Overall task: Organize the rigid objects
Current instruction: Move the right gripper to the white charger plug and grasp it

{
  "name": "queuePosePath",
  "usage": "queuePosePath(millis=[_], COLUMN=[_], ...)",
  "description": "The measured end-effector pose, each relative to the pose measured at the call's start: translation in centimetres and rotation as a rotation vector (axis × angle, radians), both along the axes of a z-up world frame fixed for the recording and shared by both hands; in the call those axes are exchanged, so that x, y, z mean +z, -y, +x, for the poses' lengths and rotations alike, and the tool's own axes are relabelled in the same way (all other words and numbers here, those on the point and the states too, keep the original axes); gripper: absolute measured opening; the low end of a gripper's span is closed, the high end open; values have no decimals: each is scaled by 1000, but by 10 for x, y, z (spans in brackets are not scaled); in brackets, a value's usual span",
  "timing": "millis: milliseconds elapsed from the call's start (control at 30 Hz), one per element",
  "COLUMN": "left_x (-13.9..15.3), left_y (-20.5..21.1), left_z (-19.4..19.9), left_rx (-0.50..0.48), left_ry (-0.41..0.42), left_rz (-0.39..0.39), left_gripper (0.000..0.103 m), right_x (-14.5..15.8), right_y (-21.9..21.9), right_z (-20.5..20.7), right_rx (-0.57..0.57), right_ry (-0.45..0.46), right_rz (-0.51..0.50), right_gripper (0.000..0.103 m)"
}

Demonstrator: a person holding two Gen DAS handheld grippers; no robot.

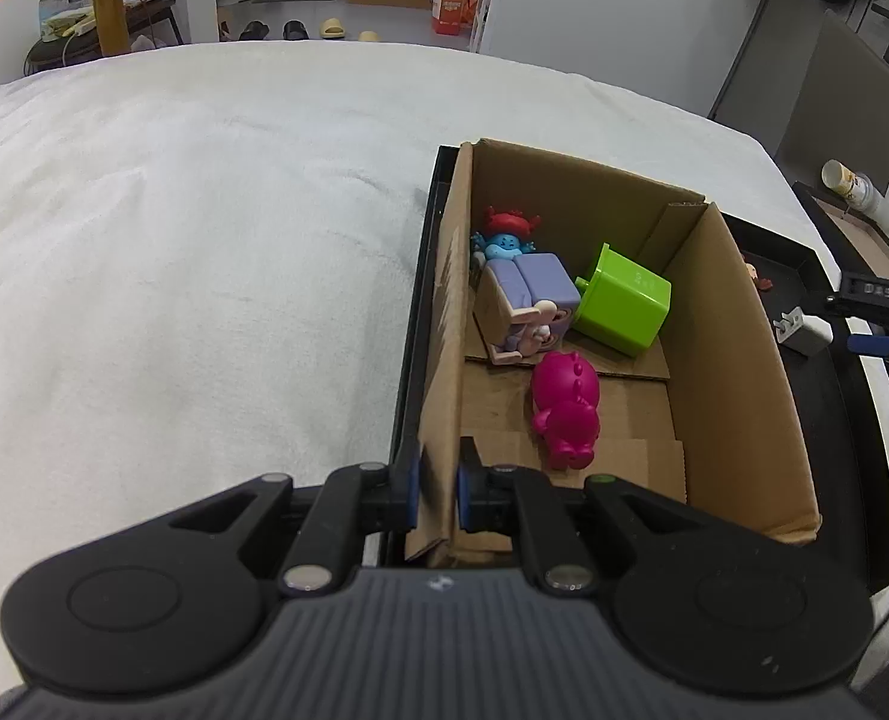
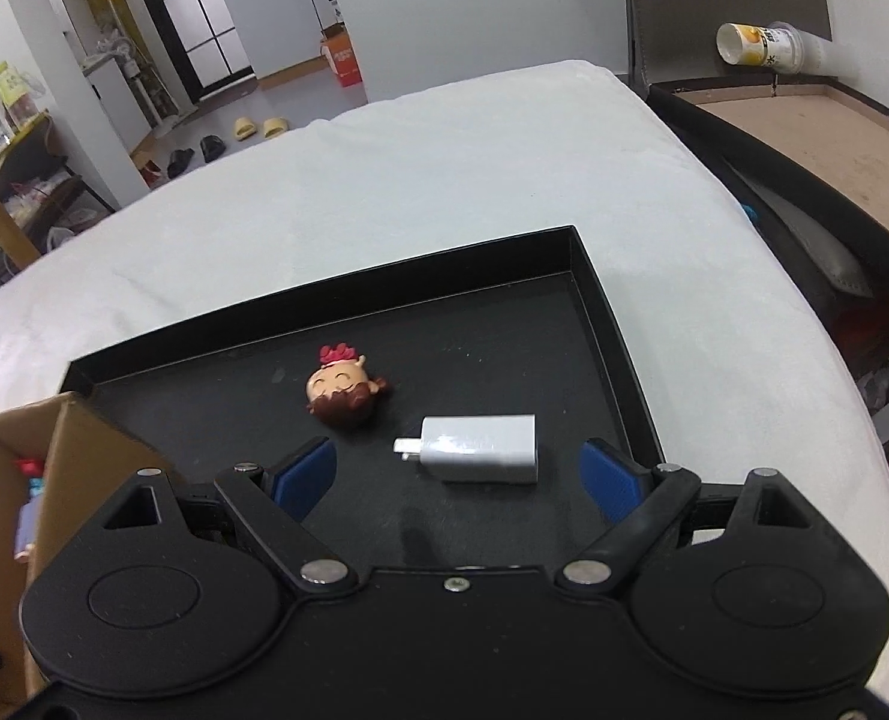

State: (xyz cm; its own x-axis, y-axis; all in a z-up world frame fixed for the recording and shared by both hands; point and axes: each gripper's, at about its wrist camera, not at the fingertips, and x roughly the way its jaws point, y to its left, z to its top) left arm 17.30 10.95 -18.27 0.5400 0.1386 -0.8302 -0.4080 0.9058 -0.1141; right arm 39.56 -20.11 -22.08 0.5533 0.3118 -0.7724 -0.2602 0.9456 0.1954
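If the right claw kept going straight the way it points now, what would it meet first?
Most likely the white charger, which lies on the black tray between the open right claw fingers; depth is unclear.

White-covered bed (image 1: 204, 240), pale walls (image 2: 474, 0), possibly a kitchen doorway (image 2: 204, 12) beyond.

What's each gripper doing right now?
Left gripper: shut on the cardboard box wall.
Right gripper: open, holding nothing, above the white charger.

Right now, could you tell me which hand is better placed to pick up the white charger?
The right. Its gripper is open with the white charger lying on the black tray between its fingers. The left gripper is shut on the cardboard box wall.
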Motion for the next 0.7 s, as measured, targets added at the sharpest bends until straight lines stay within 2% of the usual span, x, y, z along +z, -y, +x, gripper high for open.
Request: queuePosePath(millis=[133, 333, 367, 433, 700], left_x=[0, 0, 0, 0, 0], left_y=[0, 0, 0, 0, 0], left_z=[0, 0, 0, 0, 0], left_rx=[1, 0, 1, 1, 0], left_ry=[0, 0, 0, 1, 2], left_rz=[-1, -1, -1, -1, -2], left_gripper=[11, 11, 11, 11, 11], right_x=[-9, -19, -21, -25, -12], right_y=[-9, -17, -18, -17, -7], right_z=[7, 14, 15, 16, 1], right_rx=[-3, -1, -1, 7, 14], right_ry=[6, 5, 5, -17, -26], right_rz=[-53, -76, -78, -65, -36], right_gripper=[89, 88, 85, 64, 62])
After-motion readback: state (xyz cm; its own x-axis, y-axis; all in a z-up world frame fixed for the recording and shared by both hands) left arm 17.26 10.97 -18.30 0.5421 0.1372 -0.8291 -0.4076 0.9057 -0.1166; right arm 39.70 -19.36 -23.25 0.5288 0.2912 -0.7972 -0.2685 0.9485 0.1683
